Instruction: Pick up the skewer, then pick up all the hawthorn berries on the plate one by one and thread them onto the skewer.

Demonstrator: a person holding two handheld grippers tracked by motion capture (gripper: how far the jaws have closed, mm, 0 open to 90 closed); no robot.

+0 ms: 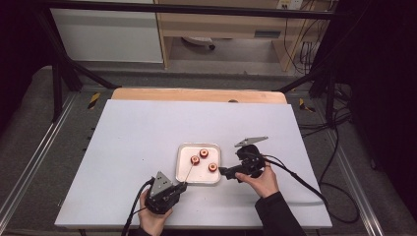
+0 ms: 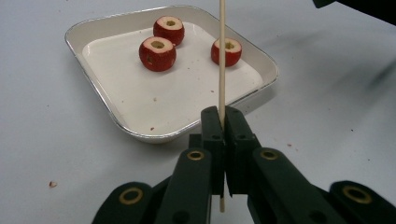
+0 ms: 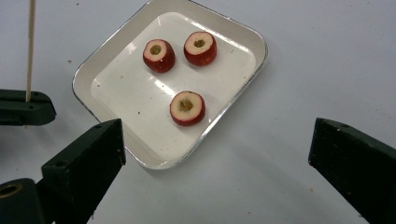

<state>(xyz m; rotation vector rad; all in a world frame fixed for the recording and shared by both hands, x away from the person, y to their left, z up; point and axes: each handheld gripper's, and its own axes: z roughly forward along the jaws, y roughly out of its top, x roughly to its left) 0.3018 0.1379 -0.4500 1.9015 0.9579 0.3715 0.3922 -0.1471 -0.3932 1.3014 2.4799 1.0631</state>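
A small white tray [image 1: 179, 169] holds three red cored fruit pieces [image 1: 195, 160], each with a pale cut top and a hole through the middle. My left gripper [image 1: 182, 186] sits at the tray's near left corner. Its jaws are shut on a thin wooden skewer [image 2: 222, 70] that slants up over the tray. In the right gripper view my right gripper [image 3: 218, 140] hangs open and wide over the tray's [image 3: 154, 163] near edge with nothing between its jaws. The closest fruit piece [image 3: 187, 108] lies just ahead of it. In the high view this right gripper [image 1: 225, 172] is by the tray's right side.
The tray rests on a white board [image 1: 147, 128] covering a wooden table. Small red crumbs dot the tray floor [image 2: 154, 98] and the board. Cables trail from both grippers toward the near edge. A dark metal frame surrounds the table.
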